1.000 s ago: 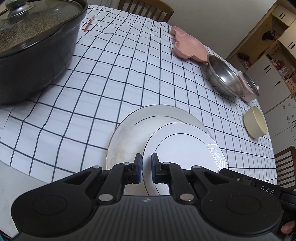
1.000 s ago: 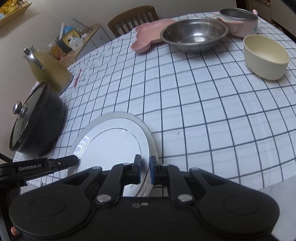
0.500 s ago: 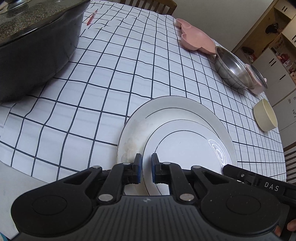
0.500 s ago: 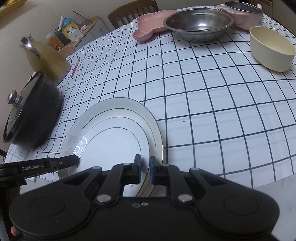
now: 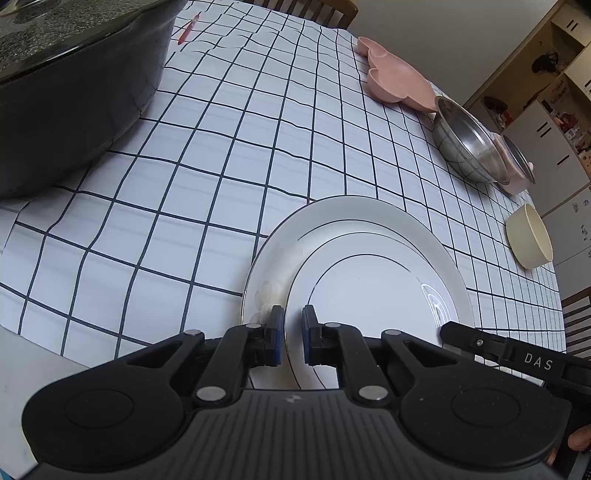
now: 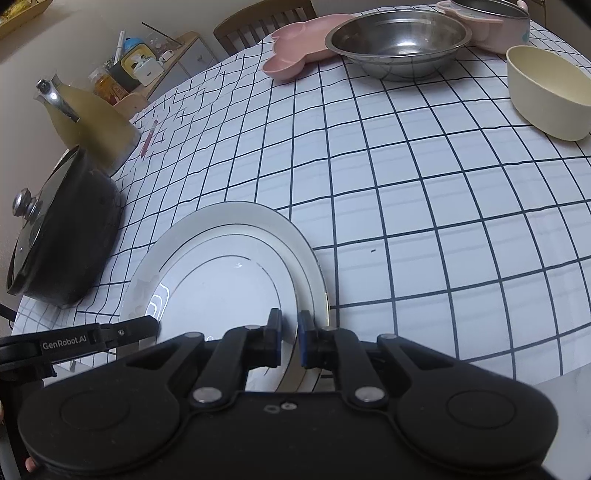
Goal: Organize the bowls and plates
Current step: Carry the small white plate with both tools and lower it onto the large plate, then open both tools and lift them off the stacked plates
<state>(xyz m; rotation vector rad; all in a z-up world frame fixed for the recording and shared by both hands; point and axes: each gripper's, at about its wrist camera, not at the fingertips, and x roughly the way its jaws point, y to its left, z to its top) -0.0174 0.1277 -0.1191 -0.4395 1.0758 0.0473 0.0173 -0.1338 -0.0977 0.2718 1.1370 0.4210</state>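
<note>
- Left gripper (image 5: 292,338), in the left wrist view, sits at 6 o'clock with its blue-padded fingers (image 5: 276,334) set close together, a narrow slit between them; the near rim of the small plate (image 5: 373,291) runs through that slit, so it looks to be pinching that rim, though actual contact cannot be made out.
- The small plate lies inside the large plate (image 5: 280,251), both on the checked table (image 5: 207,155).
- At 9 to 11 o'clock stands a black pot (image 5: 74,92); a red pen (image 5: 187,30) lies at 11 o'clock.
- At 1 o'clock is a pink tray (image 5: 391,79); at 2 o'clock a steel bowl (image 5: 463,149) touches a pink pot (image 5: 517,166); at 3 o'clock a cream bowl (image 5: 530,236) stands apart.
- Right gripper (image 5: 491,349) reaches in at 4 o'clock, its tip at the plates' rim.
- Right gripper (image 6: 289,339), in the right wrist view, has its fingers (image 6: 306,341) nearly together over the right rim of the stacked plates (image 6: 229,266); whether they clamp it cannot be told.
- Left gripper (image 6: 122,334) enters at 8 o'clock, at the plates' left edge.
- Black pot (image 6: 62,243) is at 9 o'clock, with a yellow kettle (image 6: 88,118) behind it.
- Steel bowl (image 6: 399,40) sits at 12 o'clock, pink tray (image 6: 299,55) beside it, cream bowl (image 6: 546,96) at 2 o'clock.
</note>
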